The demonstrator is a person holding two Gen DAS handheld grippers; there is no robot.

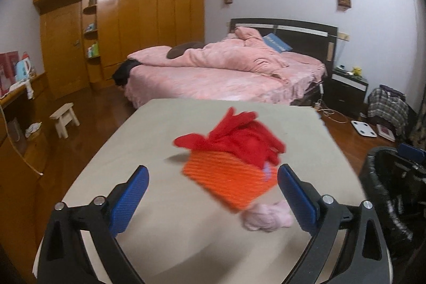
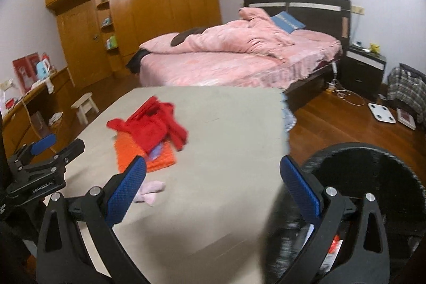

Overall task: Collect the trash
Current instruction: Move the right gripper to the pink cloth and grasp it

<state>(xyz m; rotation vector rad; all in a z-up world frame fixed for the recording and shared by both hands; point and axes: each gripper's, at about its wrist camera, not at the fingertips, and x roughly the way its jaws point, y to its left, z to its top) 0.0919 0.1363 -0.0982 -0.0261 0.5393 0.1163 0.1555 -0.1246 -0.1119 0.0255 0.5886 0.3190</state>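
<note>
Lying near the middle of the beige worktop (image 1: 149, 140), soft red gloves (image 1: 239, 137) cover a ribbed orange cloth (image 1: 226, 180), beside a crumpled pink sock (image 1: 266, 220), with both the left gripper (image 1: 213, 193) and the right gripper (image 2: 213, 190) spread wide and empty, and a black-lined bin (image 2: 367, 172) off the right edge.

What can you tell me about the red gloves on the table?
The red gloves look soft and fuzzy, like knitted or fleece fabric. They lie limp in a crumpled heap, fingers spread in different directions, on the beige table. They rest partly on top of an orange ribbed cloth. Neither gripper touches them. The picture is a bit blurry there.
</note>
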